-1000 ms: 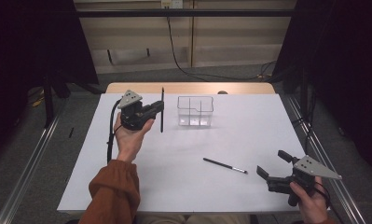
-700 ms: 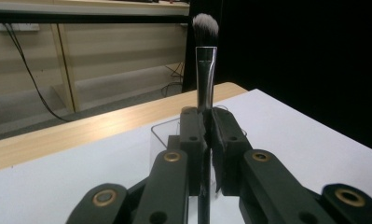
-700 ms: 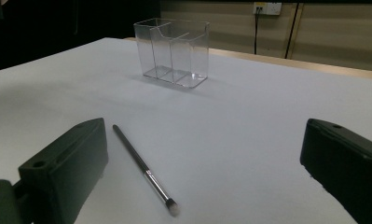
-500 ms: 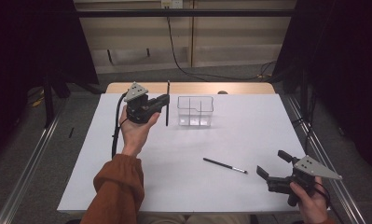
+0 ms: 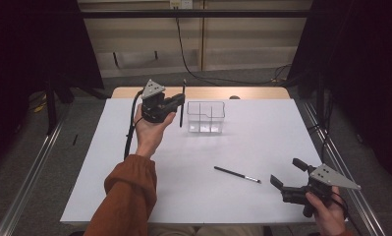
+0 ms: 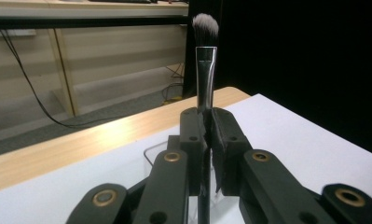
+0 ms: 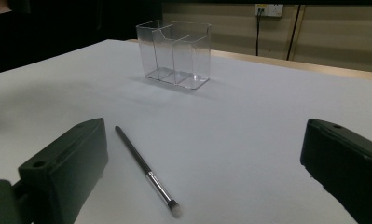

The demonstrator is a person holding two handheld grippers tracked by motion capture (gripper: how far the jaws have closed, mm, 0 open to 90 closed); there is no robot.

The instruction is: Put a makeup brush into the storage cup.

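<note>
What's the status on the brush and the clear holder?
Left hand-held gripper shut on makeup brush, upright, left of clear organizer. Right hand-held gripper open, near second brush on table. Nothing blocking.

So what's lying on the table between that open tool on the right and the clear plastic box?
A thin black makeup brush lies flat on the white table cover, between the right tool and the clear plastic box, as the right gripper view shows.

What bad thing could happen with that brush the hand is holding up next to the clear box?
The left gripper pinches the makeup brush upright low on its thin handle, so it might slip or tilt between the fingers. The clear box is light and narrow inside, so the brush could hit its rim and knock it over. The second brush lies loose on the table and might roll when the open right gripper reaches for it.
</note>
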